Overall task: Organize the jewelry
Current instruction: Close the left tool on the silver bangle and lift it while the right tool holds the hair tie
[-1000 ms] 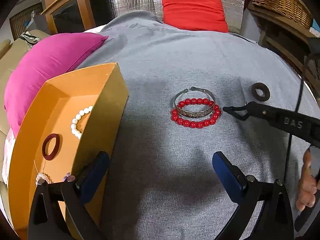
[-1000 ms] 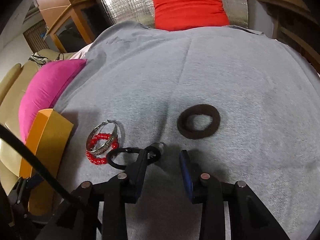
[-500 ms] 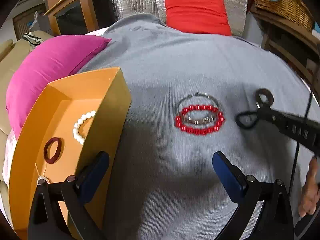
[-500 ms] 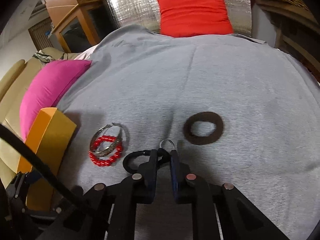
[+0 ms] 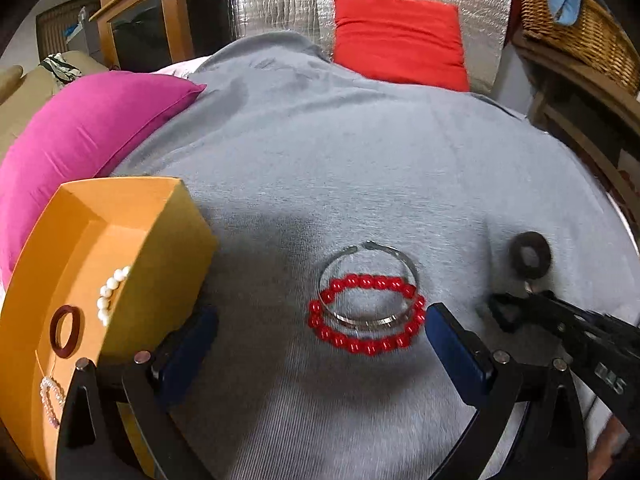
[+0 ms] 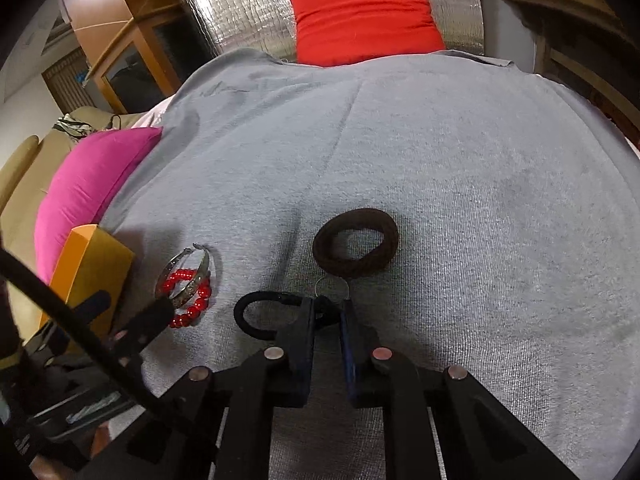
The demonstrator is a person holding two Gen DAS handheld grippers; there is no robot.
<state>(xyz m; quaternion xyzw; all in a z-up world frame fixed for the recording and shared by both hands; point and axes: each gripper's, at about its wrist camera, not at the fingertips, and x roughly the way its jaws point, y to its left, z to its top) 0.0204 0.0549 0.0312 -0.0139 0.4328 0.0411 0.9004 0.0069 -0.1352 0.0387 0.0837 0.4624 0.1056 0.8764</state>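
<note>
A red bead bracelet (image 5: 366,316) and a silver bangle (image 5: 368,280) lie overlapped on the grey cloth, also in the right wrist view (image 6: 188,286). My left gripper (image 5: 320,344) is open and just short of them. My right gripper (image 6: 326,312) is shut on a black hair tie (image 6: 260,314) with a small metal ring (image 6: 332,286); it shows at the right of the left wrist view (image 5: 506,312). A brown scrunchie (image 6: 356,242) lies just beyond it. The orange box (image 5: 52,280) at the left holds a pearl bracelet (image 5: 110,292), a dark red ring (image 5: 66,332) and a pale bead piece (image 5: 50,394).
A pink cushion (image 5: 76,128) lies behind the box and a red cushion (image 5: 398,40) at the far end of the cloth. A wicker basket (image 5: 576,28) on a wooden shelf stands at the right. A wooden cabinet (image 5: 160,28) stands far left.
My right gripper closed on the black hair tie and pulled it right, away from the bracelets. My left gripper moved in closer to the red bracelet and bangle.
</note>
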